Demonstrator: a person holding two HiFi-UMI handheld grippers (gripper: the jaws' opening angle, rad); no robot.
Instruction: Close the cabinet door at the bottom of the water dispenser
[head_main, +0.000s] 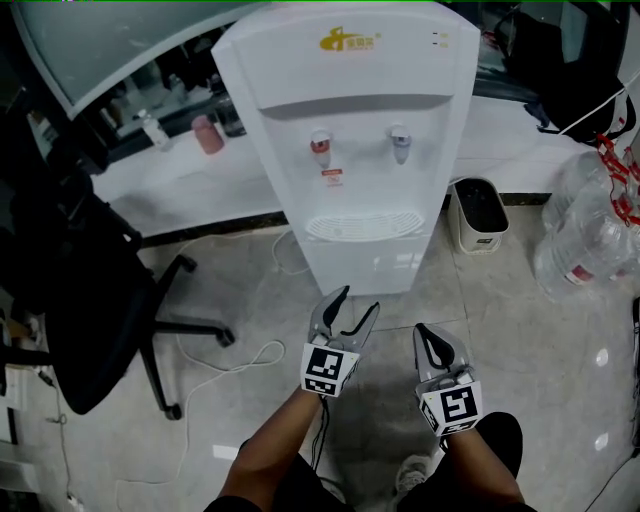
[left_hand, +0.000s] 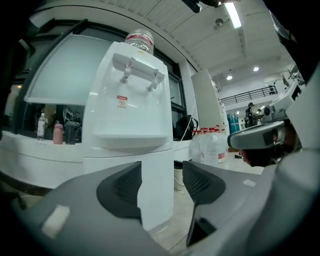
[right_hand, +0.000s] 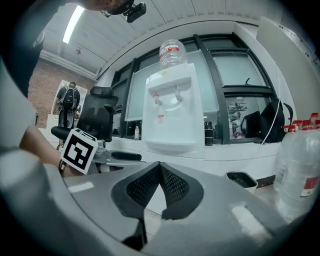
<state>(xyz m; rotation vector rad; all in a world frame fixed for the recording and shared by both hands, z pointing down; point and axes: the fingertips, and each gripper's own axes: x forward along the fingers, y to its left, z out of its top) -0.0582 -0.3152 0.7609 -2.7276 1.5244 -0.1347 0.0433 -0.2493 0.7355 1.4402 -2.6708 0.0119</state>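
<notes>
Honestly, your left tool sits partly spread and empty, right tool pinched together on nothing, both near the cabinet door low on the water dispenser. Shove hard and you'd likely rock the whole unit.

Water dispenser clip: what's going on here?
A person stands facing the water dispenser with a gripper in each hand, both held low in front of its cabinet door. The left gripper has its jaws apart and empty; the right gripper is shut on nothing. Neither touches the dispenser, and the door looks closed.
</notes>
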